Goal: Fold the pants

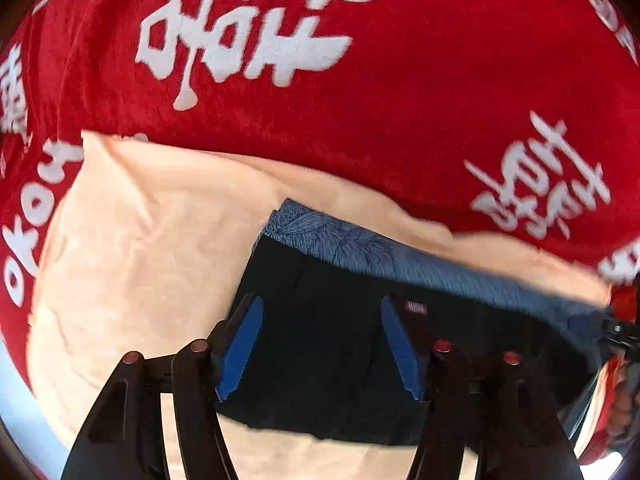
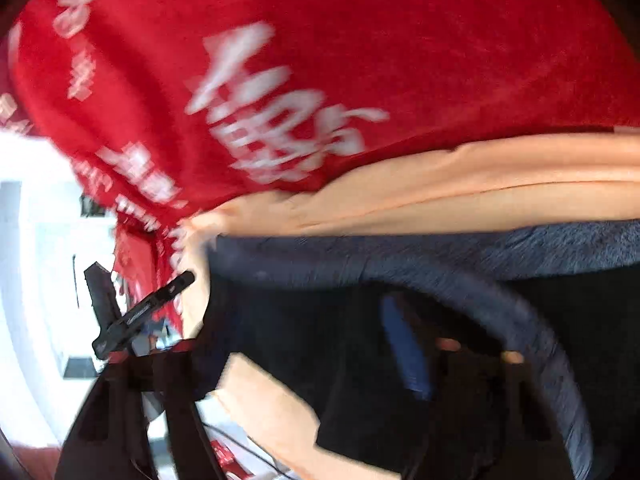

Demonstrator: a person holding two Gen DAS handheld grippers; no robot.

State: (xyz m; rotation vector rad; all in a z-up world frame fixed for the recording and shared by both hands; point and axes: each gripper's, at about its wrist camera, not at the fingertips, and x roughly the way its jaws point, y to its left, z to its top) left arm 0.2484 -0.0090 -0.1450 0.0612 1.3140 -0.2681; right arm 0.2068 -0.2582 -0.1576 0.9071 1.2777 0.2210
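Left gripper [image 1: 322, 344] spread wide — hovering over dark pants [image 1: 340, 368].

Left hand-held gripper [image 1: 322, 346] jaws apart over dark pants [image 1: 320, 280] on peach cloth [image 1: 140, 232], red blanket [image 1: 400, 100] beyond.

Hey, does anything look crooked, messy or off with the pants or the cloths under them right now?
Mostly the peach cloth under the dark navy pants: it is rumpled, with wavy, uneven edges on the red blanket. The pants' patterned blue lining is turned out along one edge. No tear or spill shows. The right wrist view is too blurred for detail.
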